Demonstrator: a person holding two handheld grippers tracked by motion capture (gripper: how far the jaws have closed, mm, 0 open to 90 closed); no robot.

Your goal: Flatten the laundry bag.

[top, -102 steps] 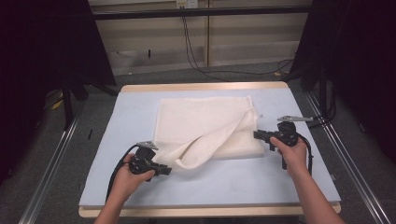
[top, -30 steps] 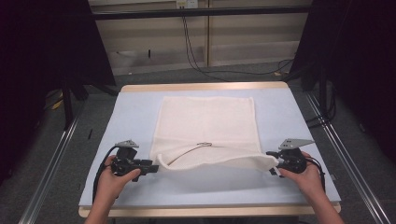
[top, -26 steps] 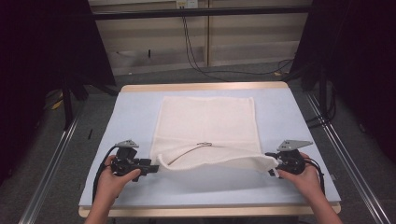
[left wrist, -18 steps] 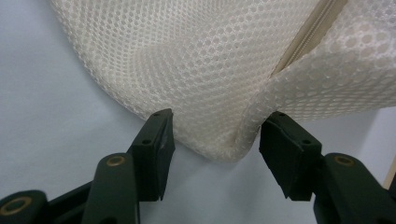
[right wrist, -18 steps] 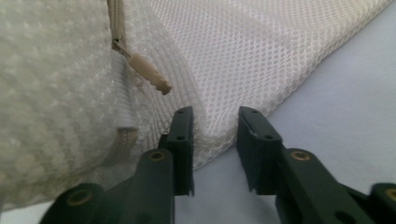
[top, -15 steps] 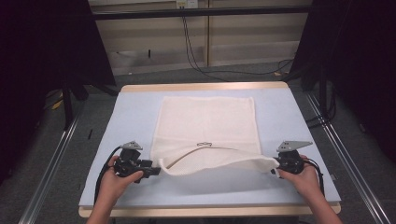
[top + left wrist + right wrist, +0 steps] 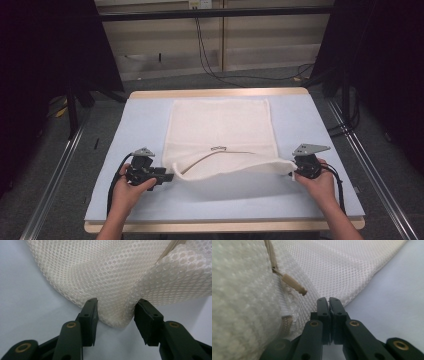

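White mesh laundry bag (image 7: pixel 220 135) lies flat mid-worktop (image 7: pixel 145 120), on the pale blue mat. Its near edge is lifted and stretched left to right between the two tongs, sagging a little in the middle, so the mouth gapes along the beige zipper line (image 7: pixel 220 155).

Left tongs (image 7: pixel 167 177): at the bag's near-left corner, person's left hand (image 7: pixel 129 192) behind it. In the left gripper view the jaws stand partly open with a bunched fold of mesh (image 7: pixel 117 302) between them. They've just been closing in. The right-hand pad (image 7: pixel 146 320) touches the fold; the other pad (image 7: pixel 91 315) is just beside the fabric, and whether it presses I can't tell. So the corner is cradled, no firm pinch confirmed.

Right tongs (image 7: pixel 294 171): at the bag's near-right corner, right hand (image 7: pixel 320 185) behind it. Jaws have just closed; the right gripper view shows them (image 7: pixel 329 305) pressed together at the tips, with the mesh hem right at the tips. High view has that corner drawn taut to the tongs, so it reads as clamped on the thin edge. Beige zipper end tab (image 7: pixel 294 285) sits just left of the tips, free of them.
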